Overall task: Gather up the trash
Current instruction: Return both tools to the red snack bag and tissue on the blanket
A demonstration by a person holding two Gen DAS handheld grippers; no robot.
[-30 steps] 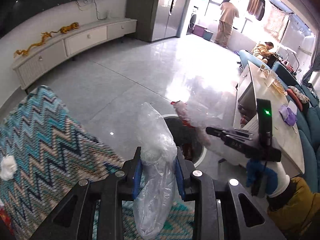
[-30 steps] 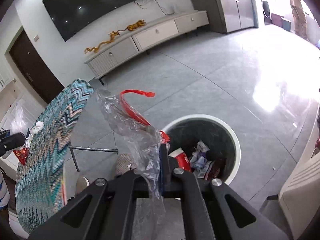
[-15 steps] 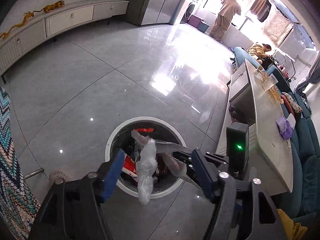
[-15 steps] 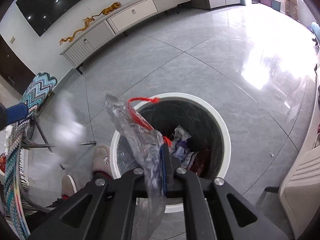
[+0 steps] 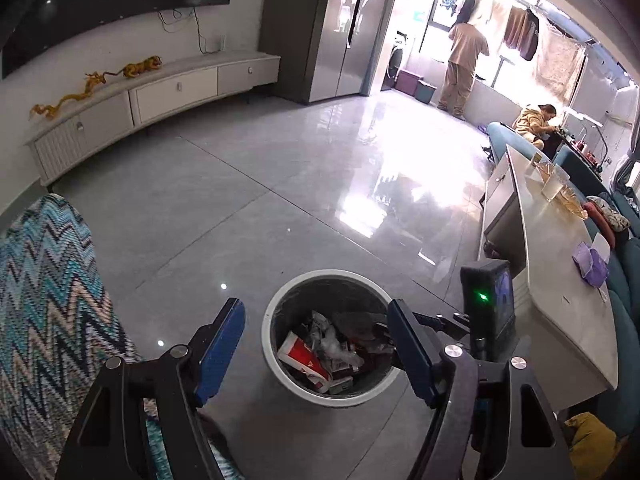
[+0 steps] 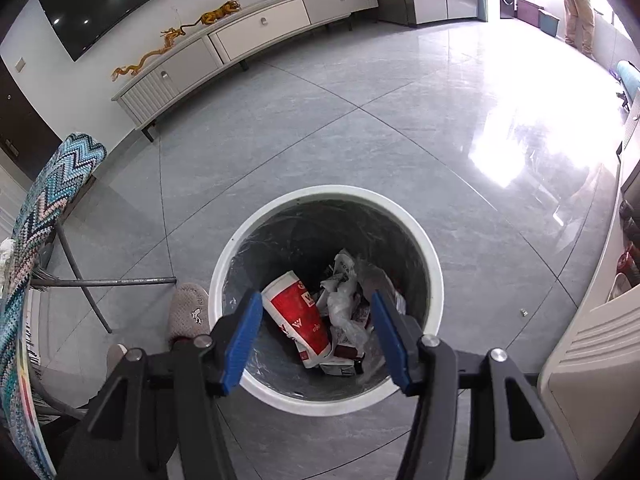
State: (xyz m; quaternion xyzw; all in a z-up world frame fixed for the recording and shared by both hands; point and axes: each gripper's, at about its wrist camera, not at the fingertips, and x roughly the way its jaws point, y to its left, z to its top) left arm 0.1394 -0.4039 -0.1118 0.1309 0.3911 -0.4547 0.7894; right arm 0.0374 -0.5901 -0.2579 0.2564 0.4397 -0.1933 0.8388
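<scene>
A round bin with a white rim (image 5: 267,336) (image 6: 437,276) stands on the grey floor. Inside lie a red-and-white paper cup (image 5: 303,356) (image 6: 298,316), crumpled clear plastic bags (image 5: 333,340) (image 6: 345,303) and other scraps. My left gripper (image 5: 315,314) hangs above the bin, open and holding nothing. Right over the bin's mouth, my right gripper (image 6: 316,305) has its jaws opening with nothing between the blue pads. In the left wrist view, the right gripper's housing with a green light (image 5: 486,300) shows beside the bin.
A table under a zigzag cloth (image 5: 44,300) (image 6: 52,200) stands at the left, its metal legs (image 6: 100,282) near the bin. A slippered foot (image 6: 188,312) touches the bin's left side. A long pale table (image 5: 560,264) lies right. Two people (image 5: 464,64) are far back.
Both grippers let go of their clear plastic bags, which now lie in the bin. The left opened first and pulled back; the right sank over the bin and opened.
</scene>
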